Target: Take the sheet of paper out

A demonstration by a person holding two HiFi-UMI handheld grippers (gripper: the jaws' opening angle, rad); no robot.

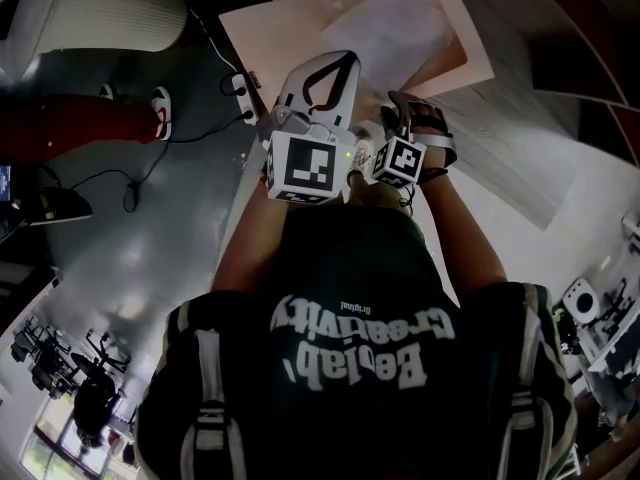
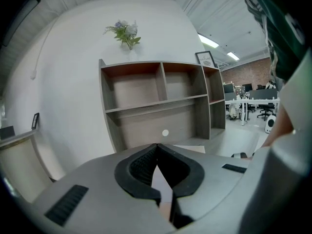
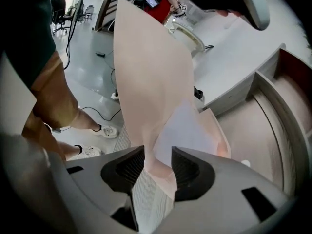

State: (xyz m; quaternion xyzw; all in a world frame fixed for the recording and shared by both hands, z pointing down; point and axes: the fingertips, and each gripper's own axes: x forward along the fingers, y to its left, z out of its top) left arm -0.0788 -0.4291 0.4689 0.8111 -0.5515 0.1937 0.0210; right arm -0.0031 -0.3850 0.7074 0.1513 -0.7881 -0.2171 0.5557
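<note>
A pale pink paper folder (image 1: 300,23) lies on the table with a white sheet (image 1: 395,18) showing out of its open side. In the right gripper view the folder (image 3: 151,82) rises close to the camera, and the white sheet (image 3: 190,130) lies inside its lower half. My right gripper (image 3: 158,167) is open; a corner of the folder hangs between its jaws without being pressed. Its marker cube (image 1: 400,160) shows in the head view. My left gripper (image 1: 345,63) hovers at the folder's near edge. Its tips (image 2: 157,146) meet, and nothing shows beyond them.
The grey wood-grain table (image 1: 520,158) ends at its left edge above a floor with cables (image 1: 140,178). A wooden shelf unit (image 2: 161,101) with open compartments stands ahead of the left gripper, with a plant (image 2: 126,32) on top. The person's feet in white shoes (image 3: 87,152) stand close below.
</note>
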